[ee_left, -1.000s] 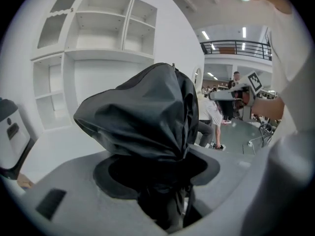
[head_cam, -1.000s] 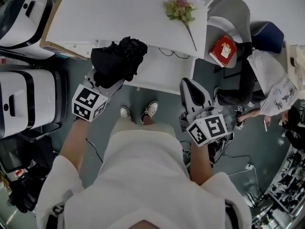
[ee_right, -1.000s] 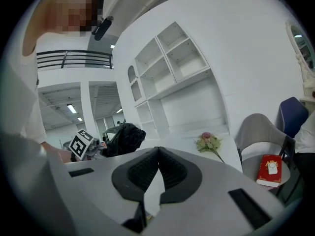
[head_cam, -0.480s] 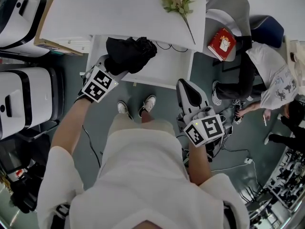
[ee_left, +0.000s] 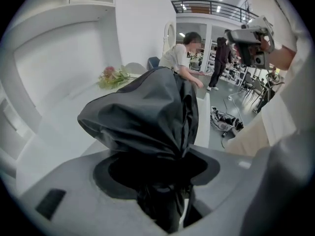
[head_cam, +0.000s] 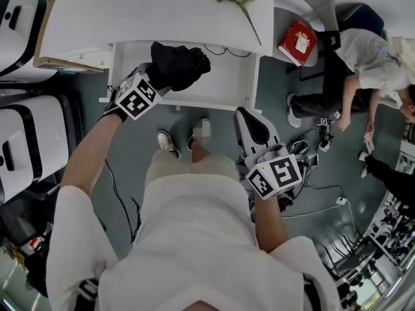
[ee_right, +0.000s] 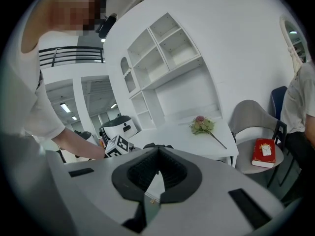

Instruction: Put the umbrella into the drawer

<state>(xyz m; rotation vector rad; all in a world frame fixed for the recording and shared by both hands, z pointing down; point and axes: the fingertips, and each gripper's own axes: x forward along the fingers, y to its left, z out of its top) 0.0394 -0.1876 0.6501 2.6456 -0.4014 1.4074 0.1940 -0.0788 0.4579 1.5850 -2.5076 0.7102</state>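
Over the open drawer, the left gripper holds the umbrella.
Head view: the black bundle hangs above the white drawer's left half, and the right gripper is well apart, by the person's waist. Left gripper view: 2 jaws pinch bunched umbrella fabric. Right gripper view: jaws pressed together, nothing between.

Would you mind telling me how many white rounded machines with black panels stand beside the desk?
2. One white rounded machine sits at the head view's upper left; the other stands just below it. More may lie outside the frame.
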